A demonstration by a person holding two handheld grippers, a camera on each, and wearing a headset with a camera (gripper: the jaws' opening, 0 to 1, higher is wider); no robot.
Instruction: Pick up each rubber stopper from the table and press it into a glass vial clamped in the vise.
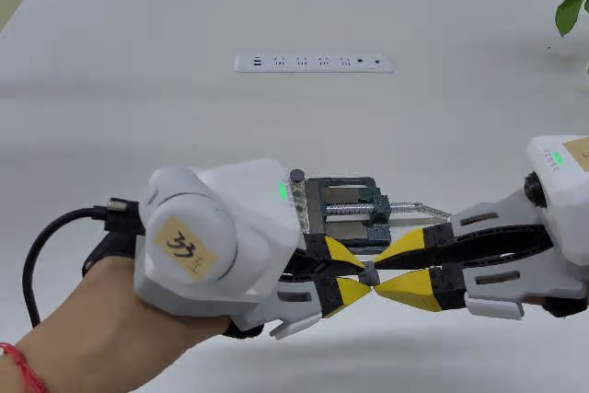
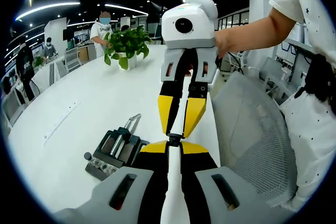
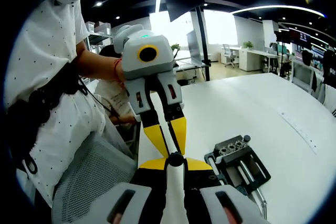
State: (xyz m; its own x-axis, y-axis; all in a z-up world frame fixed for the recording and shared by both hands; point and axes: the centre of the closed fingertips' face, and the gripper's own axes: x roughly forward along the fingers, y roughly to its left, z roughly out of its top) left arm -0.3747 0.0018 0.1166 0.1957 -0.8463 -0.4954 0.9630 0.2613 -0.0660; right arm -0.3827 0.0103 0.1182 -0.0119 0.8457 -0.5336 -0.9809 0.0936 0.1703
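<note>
One small dark rubber stopper [image 1: 369, 275] is pinched centre-frame by the left gripper [image 1: 361, 276] and right gripper [image 1: 379, 275] together; one clear glass vial [image 1: 297, 178] looks capped, the rest apparently open.

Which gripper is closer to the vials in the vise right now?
Left. The left gripper lies by the vial end of the vise, its body beside the vials. The right gripper comes from the handle end; both tips meet on a stopper.

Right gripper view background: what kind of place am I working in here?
Probably an open-plan office: desks with chairs behind, a mesh office chair beside the white table, and a power strip on it. The vise suggests a makeshift workbench.
</note>
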